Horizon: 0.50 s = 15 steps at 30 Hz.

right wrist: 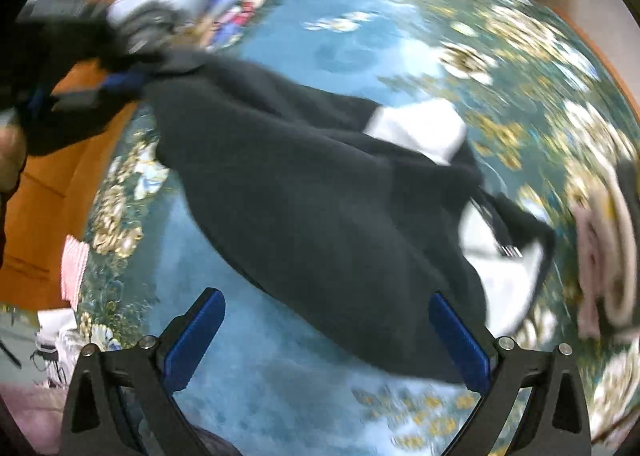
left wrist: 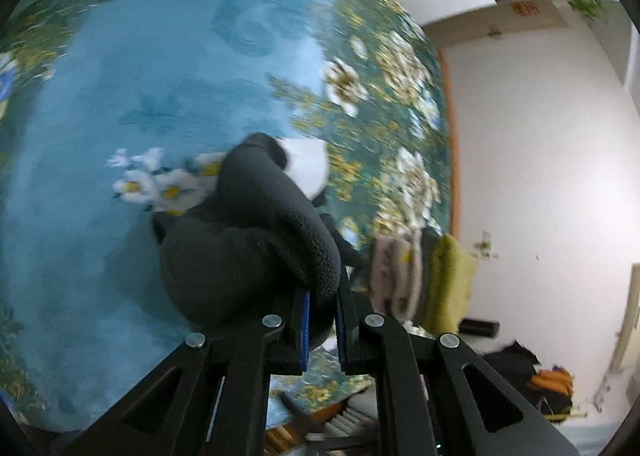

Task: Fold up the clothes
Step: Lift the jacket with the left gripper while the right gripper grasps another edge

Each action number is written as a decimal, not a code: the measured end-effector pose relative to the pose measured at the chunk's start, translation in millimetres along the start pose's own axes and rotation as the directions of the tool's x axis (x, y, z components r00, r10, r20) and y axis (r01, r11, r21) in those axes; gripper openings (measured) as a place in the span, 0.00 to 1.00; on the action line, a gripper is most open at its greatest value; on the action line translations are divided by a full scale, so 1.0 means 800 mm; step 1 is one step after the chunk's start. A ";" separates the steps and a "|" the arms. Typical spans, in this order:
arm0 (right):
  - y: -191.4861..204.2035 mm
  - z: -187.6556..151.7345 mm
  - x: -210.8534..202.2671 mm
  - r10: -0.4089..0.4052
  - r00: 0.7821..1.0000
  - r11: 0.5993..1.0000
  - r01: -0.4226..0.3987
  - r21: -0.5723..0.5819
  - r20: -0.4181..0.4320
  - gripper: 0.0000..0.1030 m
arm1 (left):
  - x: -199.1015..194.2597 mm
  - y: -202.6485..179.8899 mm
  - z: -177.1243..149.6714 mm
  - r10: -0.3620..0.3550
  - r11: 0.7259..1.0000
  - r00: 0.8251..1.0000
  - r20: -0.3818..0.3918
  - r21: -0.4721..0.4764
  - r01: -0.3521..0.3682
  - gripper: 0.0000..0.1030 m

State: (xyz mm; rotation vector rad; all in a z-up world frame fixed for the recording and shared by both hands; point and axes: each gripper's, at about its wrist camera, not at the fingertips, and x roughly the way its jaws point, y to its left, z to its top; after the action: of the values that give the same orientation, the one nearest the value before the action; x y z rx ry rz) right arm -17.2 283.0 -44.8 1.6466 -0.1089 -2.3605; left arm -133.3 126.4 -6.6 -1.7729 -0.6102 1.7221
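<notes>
Left gripper (left wrist: 322,320) jaws clamped on a fold of the dark fleece garment (left wrist: 248,236), fabric bunched up between the blue pads and hanging in front of the left wrist camera. In the right wrist view the same garment (right wrist: 320,195) is stretched diagonally over the bed (right wrist: 280,396), which has a blue floral cover; top-left end is pinched in the left gripper (right wrist: 132,75), blurred, and the rest drapes down to the lower right. White patch (right wrist: 420,127) on the garment near its upper edge, another white area at the lower right, drawcord with metal tip (right wrist: 508,250) dangling there. Right gripper (right wrist: 328,340) jaws wide open, nothing between the pads; the right pad sits at the garment's lower edge, cannot tell if touching. Stack of folded clothes (left wrist: 420,276) on the bed's far side, pink, grey and green pieces, just beside the garment's end in the right view (right wrist: 604,256). Orange wooden bed frame (right wrist: 52,183) at left. Both views motion-blurred
</notes>
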 end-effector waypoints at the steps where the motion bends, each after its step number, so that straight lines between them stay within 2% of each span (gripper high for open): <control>1: 0.004 0.007 0.006 -0.007 1.000 1.000 0.007 -0.007 -0.001 0.99 | 0.005 -0.008 0.003 -0.003 1.000 1.000 -0.011 0.014 0.004 0.10; 2: 0.004 0.014 0.014 -0.005 1.000 1.000 0.005 0.006 -0.009 0.97 | 0.009 -0.015 0.008 -0.005 1.000 1.000 -0.023 0.031 0.006 0.10; 4: -0.003 0.024 0.028 0.006 0.999 0.999 -0.005 0.051 -0.032 0.80 | 0.016 -0.021 0.016 -0.002 0.999 0.999 -0.039 0.051 0.004 0.10; 6: -0.020 0.030 0.042 0.015 0.998 0.994 -0.008 0.110 -0.059 0.50 | 0.024 -0.023 0.024 0.006 0.998 0.999 -0.054 0.063 -0.003 0.10; 7: -0.031 0.033 0.046 0.012 0.998 0.991 -0.003 0.134 -0.063 0.43 | 0.029 -0.021 0.028 0.015 0.998 0.998 -0.064 0.060 -0.011 0.10; 9: -0.059 0.039 0.050 -0.010 0.998 0.983 0.021 0.181 -0.064 0.22 | 0.037 -0.014 0.033 0.027 0.998 0.996 -0.085 0.052 -0.023 0.13; 10: -0.075 0.044 0.049 -0.031 0.998 0.978 0.043 0.205 -0.062 0.17 | 0.039 -0.010 0.035 0.024 0.999 0.995 -0.095 0.046 -0.020 0.18; 11: -0.092 0.049 0.048 -0.054 0.997 0.971 0.067 0.229 -0.061 0.12 | 0.040 -0.006 0.037 0.014 0.999 0.996 -0.093 0.038 -0.010 0.18; 15: -0.166 0.070 0.052 -0.118 0.990 0.937 0.137 0.322 -0.079 0.08 | 0.037 0.007 0.048 -0.046 0.999 0.996 -0.073 0.004 0.047 0.25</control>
State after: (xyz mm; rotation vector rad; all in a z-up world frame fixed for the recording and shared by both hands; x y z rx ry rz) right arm -105.5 395.5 -90.4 1.9227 -0.4162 -2.4932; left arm -169.9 146.6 -31.5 -1.7955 -0.6099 1.6188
